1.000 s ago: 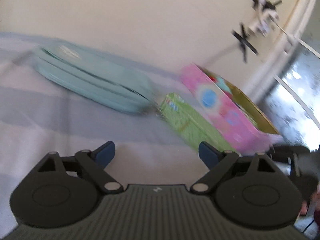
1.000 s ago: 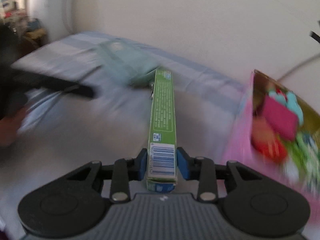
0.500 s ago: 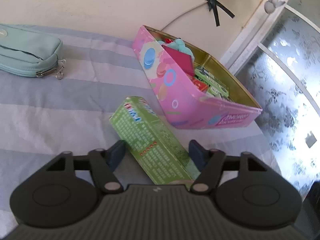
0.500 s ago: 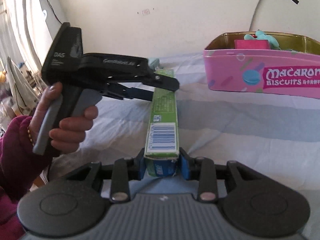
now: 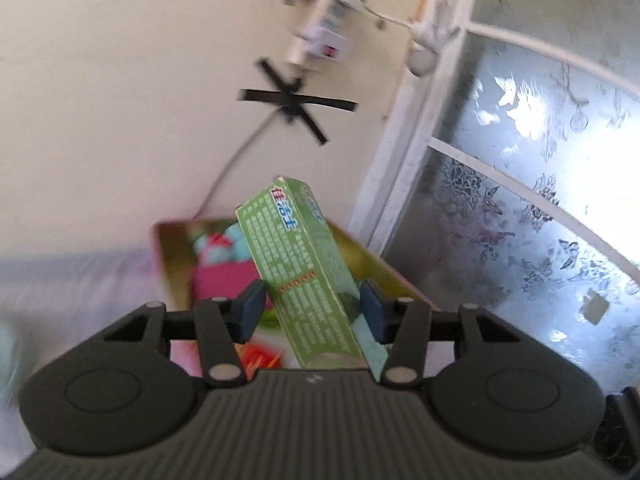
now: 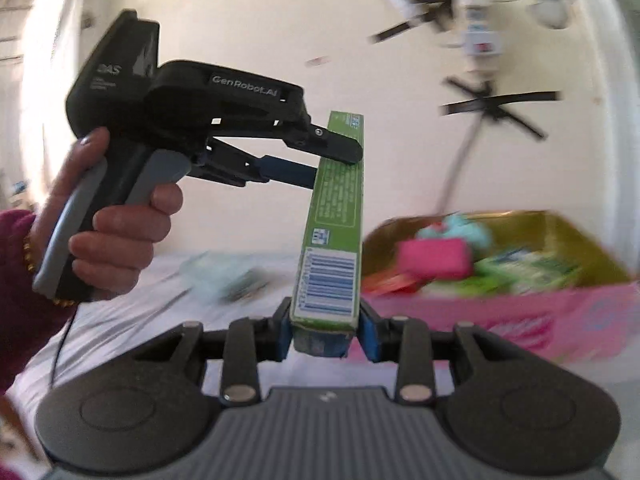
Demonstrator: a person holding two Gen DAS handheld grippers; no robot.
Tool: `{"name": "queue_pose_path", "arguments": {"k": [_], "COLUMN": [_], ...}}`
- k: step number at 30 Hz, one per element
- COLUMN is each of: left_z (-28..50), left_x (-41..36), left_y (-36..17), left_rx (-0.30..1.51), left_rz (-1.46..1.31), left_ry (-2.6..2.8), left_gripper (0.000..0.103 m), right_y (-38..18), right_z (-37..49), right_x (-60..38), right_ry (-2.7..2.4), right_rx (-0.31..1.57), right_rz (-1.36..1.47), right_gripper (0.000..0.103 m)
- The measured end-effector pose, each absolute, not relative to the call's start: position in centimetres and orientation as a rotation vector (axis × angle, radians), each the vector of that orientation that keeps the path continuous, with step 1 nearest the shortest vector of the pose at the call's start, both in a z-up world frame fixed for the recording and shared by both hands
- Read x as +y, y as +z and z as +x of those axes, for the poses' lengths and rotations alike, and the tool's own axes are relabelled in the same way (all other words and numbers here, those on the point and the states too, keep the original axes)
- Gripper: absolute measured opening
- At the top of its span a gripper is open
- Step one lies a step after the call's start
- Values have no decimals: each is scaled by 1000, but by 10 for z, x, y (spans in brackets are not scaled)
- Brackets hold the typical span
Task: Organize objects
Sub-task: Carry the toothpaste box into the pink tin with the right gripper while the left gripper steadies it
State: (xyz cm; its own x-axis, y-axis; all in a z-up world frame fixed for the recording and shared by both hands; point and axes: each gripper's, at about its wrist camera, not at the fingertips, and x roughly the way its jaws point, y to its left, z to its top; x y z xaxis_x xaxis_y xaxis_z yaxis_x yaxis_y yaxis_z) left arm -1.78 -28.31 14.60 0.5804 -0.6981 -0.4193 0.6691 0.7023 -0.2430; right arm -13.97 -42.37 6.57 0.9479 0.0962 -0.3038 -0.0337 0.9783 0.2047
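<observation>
Cream wall (image 5: pixel 120 100) w/ black tape crosses (image 5: pixel 298 106), frosted floral window (image 5: pixel 540 184) at right, bright daylight.

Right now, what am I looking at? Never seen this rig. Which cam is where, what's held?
No robot: a person holds two trigger-operated grippers, each with a fisheye camera looking along its fingers. The left camera shows the left gripper around a green box, though contact is unclear. The right camera shows the right gripper clamping the same box's barcode end, with the person's hand working the left one. Behind sits an open pink tin of small items, on a striped cloth.
</observation>
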Motion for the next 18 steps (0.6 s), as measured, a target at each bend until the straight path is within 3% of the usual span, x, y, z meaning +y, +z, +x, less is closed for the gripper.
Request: {"name": "queue_pose_path", "arguments": {"k": [9,10,11,13,18], "left_z": [58,66,70,77,68], "left_x": [-424,-431,-434,-437,-429], "left_y": [113,105,99,89,83], "left_rx": [627,650,668,700,702], "left_rz": [72,68,61,52,75], "left_ry": [-853,-839,-824,-802,-753], "left_gripper": [53,53,53,54,55], "right_y": [44,39,35,31,29], "right_z": [-57,-53,-52,-56,-75], "right_x": [-515,-520,-524,-527,-526], "right_ry": [-198,-236,-255,-265,-281], "right_rx": [393,380,372,333,286], "right_rz": [314,309,321,323,313], "right_gripper": [36,38,48,52,55]}}
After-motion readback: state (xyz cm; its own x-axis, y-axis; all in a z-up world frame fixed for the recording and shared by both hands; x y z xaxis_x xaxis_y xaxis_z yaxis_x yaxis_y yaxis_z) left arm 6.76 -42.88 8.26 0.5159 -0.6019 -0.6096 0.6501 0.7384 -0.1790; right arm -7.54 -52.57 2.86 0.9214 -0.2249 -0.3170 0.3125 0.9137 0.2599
